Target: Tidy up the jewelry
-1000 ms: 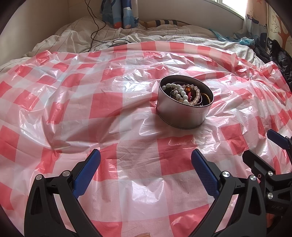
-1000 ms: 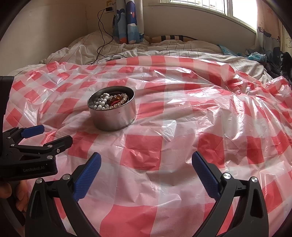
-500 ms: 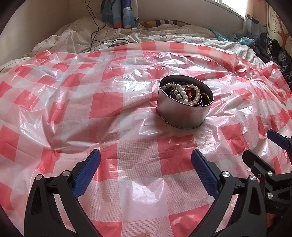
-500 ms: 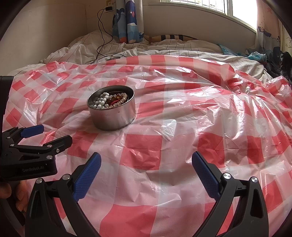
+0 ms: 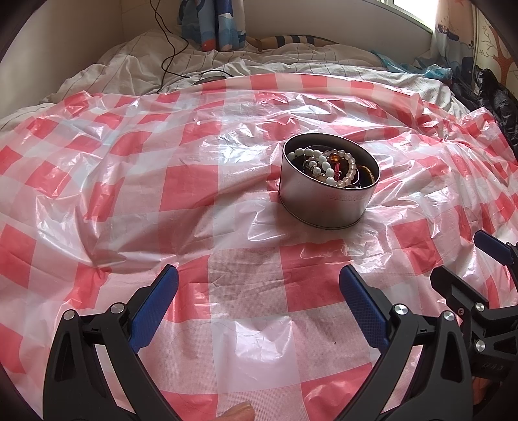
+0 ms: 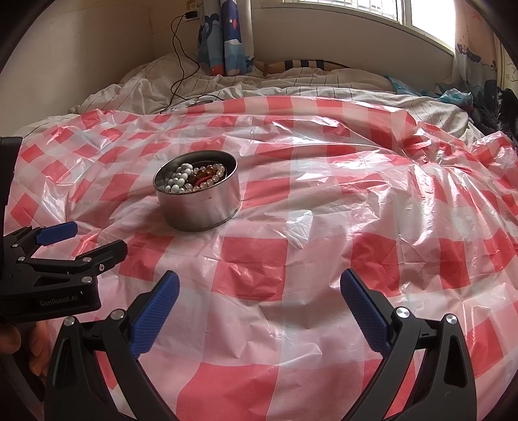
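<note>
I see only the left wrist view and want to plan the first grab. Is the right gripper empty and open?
Observer: Yes. The right gripper has its fingers spread wide with nothing between them, only the checked cloth below. The tin sits ahead and to its left.
Operator: The black cable leaves my picture at the top. Where does it go?
Observer: Up the wall to a charger plugged in beside the curtain.

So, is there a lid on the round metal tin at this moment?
No, the round metal tin stands open on the checked plastic sheet, and the bead jewelry inside it shows plainly from above.
</note>
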`<move>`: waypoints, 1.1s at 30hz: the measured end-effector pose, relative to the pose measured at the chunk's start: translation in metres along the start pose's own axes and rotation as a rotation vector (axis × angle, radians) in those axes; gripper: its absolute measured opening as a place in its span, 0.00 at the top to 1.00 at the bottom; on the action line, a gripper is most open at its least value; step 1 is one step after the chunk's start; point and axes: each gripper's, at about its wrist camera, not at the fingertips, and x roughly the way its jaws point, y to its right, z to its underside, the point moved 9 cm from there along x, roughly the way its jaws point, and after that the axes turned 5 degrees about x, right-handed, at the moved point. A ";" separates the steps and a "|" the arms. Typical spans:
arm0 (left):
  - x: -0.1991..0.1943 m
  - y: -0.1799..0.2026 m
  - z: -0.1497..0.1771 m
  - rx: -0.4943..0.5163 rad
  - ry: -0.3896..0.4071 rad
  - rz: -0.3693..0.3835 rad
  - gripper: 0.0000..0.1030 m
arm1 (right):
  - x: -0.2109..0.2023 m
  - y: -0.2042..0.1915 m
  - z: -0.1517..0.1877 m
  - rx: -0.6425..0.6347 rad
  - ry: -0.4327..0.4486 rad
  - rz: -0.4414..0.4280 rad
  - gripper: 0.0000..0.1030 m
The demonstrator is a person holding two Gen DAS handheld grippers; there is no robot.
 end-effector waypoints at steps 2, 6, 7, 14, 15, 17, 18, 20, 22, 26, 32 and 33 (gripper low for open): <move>0.000 -0.001 0.000 0.000 0.001 -0.002 0.07 | 0.000 0.000 0.000 -0.001 -0.001 0.000 0.07; -0.002 -0.003 -0.002 0.002 0.005 -0.006 0.07 | 0.000 0.000 0.000 -0.001 0.000 0.000 0.07; -0.002 -0.003 -0.002 0.004 0.005 -0.009 0.07 | 0.000 0.000 0.000 -0.001 0.000 0.000 0.07; -0.004 -0.003 -0.004 0.015 0.013 -0.015 0.07 | 0.001 0.000 0.000 0.000 -0.001 0.000 0.07; -0.004 -0.002 -0.004 0.014 0.012 -0.014 0.07 | 0.001 0.000 0.000 0.000 -0.001 -0.001 0.07; -0.004 -0.002 -0.004 0.014 0.012 -0.015 0.07 | 0.001 0.000 0.000 -0.001 -0.002 0.000 0.07; -0.004 -0.002 -0.004 0.014 0.013 -0.016 0.07 | 0.001 0.000 0.000 -0.001 -0.002 0.000 0.07; -0.004 -0.003 -0.004 0.014 0.013 -0.015 0.07 | 0.001 0.000 0.000 0.000 -0.001 -0.001 0.07; -0.004 -0.003 -0.004 0.016 0.015 -0.017 0.07 | 0.001 0.000 0.000 0.001 -0.001 0.000 0.07; -0.005 -0.002 -0.005 0.016 0.019 -0.021 0.07 | 0.001 0.000 0.000 0.000 -0.002 -0.001 0.07; -0.006 -0.003 -0.004 0.015 0.018 -0.020 0.07 | 0.001 0.000 0.001 0.000 -0.003 0.000 0.07; -0.005 -0.003 -0.004 0.013 0.016 -0.015 0.07 | 0.001 0.000 0.000 0.000 -0.003 0.000 0.07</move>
